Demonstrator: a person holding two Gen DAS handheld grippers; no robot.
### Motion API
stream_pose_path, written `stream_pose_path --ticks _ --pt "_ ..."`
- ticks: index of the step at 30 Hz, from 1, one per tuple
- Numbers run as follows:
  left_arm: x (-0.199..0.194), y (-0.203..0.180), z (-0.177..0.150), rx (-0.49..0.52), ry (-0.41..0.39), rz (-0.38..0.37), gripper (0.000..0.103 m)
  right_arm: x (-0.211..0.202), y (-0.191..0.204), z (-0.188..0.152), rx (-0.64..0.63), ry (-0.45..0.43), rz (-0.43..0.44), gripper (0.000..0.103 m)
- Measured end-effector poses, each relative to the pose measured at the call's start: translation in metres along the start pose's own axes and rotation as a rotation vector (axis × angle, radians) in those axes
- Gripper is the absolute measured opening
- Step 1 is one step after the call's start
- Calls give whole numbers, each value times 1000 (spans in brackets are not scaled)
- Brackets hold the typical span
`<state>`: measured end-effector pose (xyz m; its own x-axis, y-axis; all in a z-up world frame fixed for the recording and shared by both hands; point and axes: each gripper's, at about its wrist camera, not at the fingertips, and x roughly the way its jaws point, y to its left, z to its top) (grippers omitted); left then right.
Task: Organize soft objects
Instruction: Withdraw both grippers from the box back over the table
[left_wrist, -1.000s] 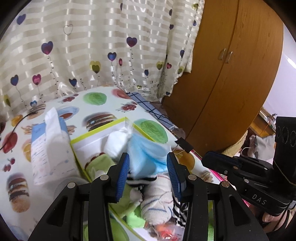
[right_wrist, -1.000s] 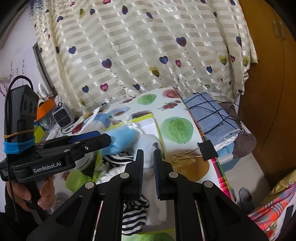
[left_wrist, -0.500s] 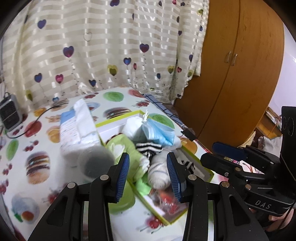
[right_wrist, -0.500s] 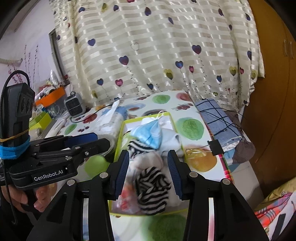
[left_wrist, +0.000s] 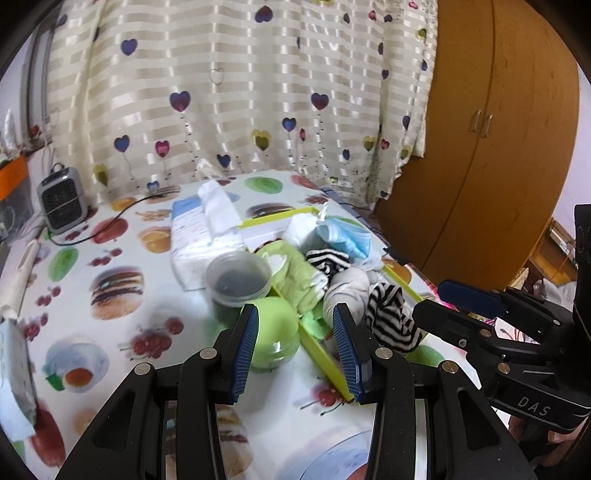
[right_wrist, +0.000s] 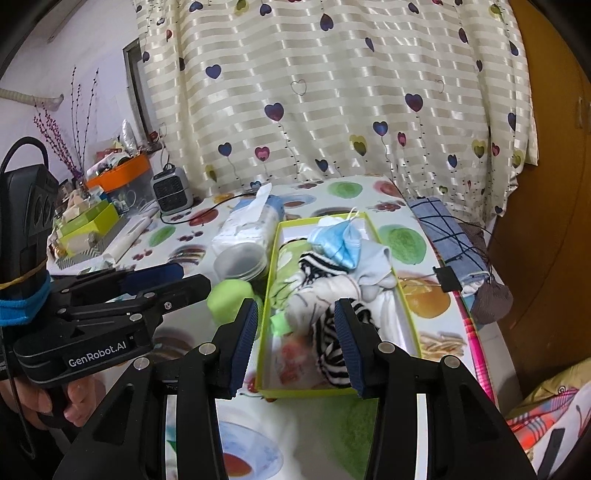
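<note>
Beside the table's right edge, only right wrist shows folded blue cloth (right_wrist: 448, 236).

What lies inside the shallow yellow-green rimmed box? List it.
In the yellow-green rimmed box: blue face mask, black-and-white striped sock, pale grey sock, green cloth. Anything beneath the pile is covered.

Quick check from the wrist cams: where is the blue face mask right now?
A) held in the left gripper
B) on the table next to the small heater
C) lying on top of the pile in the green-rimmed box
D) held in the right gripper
C: the blue face mask lies on the clothes heaped in the green-rimmed box, while the left gripper and right gripper are both open and empty.
</note>
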<state>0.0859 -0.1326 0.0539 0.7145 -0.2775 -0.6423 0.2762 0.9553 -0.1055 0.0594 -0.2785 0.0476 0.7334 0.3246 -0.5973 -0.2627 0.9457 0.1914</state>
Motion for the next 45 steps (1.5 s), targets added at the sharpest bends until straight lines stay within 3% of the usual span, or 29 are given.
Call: stream_pose_path --ticks 23,45 --pt "-22 11 -38 -30 4 76 40 -6 44 -27 -77 47 19 45" --pt "-20 13 -54 -26 44 79 40 2 59 -38 -98 89 26 45"
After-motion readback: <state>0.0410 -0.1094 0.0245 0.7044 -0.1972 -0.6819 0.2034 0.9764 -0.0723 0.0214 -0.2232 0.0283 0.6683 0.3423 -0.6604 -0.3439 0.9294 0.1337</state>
